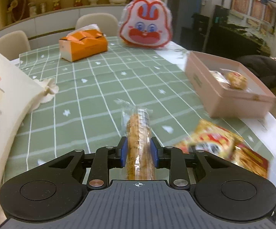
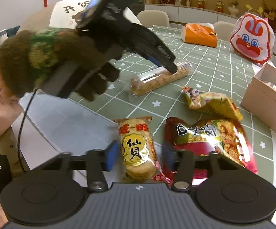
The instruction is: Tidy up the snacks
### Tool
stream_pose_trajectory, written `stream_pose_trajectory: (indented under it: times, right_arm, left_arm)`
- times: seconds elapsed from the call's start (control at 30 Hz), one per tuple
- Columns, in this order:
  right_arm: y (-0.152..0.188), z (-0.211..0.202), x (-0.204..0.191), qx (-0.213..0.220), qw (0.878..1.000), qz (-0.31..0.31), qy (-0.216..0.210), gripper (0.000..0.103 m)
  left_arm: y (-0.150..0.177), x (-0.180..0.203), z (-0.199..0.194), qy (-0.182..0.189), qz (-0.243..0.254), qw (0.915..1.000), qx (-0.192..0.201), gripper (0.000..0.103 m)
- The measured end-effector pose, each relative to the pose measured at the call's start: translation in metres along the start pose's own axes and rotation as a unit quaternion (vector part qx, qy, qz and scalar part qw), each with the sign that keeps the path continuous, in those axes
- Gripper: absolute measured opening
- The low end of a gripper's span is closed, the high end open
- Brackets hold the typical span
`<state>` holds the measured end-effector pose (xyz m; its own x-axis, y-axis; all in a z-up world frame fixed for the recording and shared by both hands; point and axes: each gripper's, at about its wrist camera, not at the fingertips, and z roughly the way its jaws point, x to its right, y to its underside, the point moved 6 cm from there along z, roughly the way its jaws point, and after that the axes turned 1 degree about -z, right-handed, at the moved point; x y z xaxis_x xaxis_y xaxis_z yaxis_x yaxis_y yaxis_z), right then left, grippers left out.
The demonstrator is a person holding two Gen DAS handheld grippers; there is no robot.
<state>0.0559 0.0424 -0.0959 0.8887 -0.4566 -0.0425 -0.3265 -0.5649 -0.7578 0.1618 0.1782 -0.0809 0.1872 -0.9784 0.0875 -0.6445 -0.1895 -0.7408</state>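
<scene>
My left gripper (image 1: 139, 150) is shut on a long clear-wrapped cracker roll (image 1: 138, 133), blue pads pressed on both its sides. In the right wrist view the left gripper (image 2: 168, 64) holds that roll (image 2: 160, 80) at or just above the green checked tablecloth (image 2: 214, 66). My right gripper (image 2: 139, 155) is open, its pads on either side of a yellow rice cracker packet (image 2: 138, 148) lying on the table. A dark red snack bag (image 2: 210, 141) and a yellow snack bag (image 2: 212, 101) lie to its right. A pink box (image 1: 227, 87) holds a wrapped snack.
An orange tissue box (image 1: 84, 44) and a red-and-white rabbit bag (image 1: 145, 22) stand at the far end. A cream cloth bag (image 1: 2, 103) is at the left. A yellow-red snack bag (image 1: 223, 145) lies right of my left gripper. Chairs stand behind the table.
</scene>
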Motion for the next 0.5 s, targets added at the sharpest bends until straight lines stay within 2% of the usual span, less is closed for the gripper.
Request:
stream_pose_trajectory:
  times: [0.07, 0.13, 0.23, 0.3, 0.4, 0.5]
  right_arm:
    - [0.003, -0.003, 0.001, 0.005, 1.0, 0.008, -0.001, 0.036]
    - [0.003, -0.01, 0.009, 0.015, 1.0, 0.02, 0.001, 0.036]
    - [-0.005, -0.034, 0.027, 0.055, 0.997, 0.059, -0.003, 0.035]
    - [-0.011, -0.051, 0.042, 0.083, 0.993, 0.079, 0.009, 0.034]
    - [-0.01, -0.073, 0.067, 0.111, 0.987, 0.098, 0.063, 0.034]
    - [0.005, -0.076, 0.099, 0.101, 0.976, 0.123, 0.149, 0.034]
  left_arm:
    - [0.012, 0.008, -0.01, 0.015, 0.006, 0.9999, -0.001, 0.036]
    - [0.02, 0.015, -0.018, 0.027, 0.011, 0.9996, -0.002, 0.036]
    - [0.029, 0.023, -0.027, 0.027, 0.024, 0.9993, -0.004, 0.036]
    - [0.031, 0.027, -0.029, 0.025, 0.033, 0.9991, -0.006, 0.037]
    - [0.033, 0.033, -0.028, 0.011, 0.056, 0.9984, -0.006, 0.039]
    - [0.035, 0.034, -0.023, -0.007, 0.061, 0.9981, -0.01, 0.042]
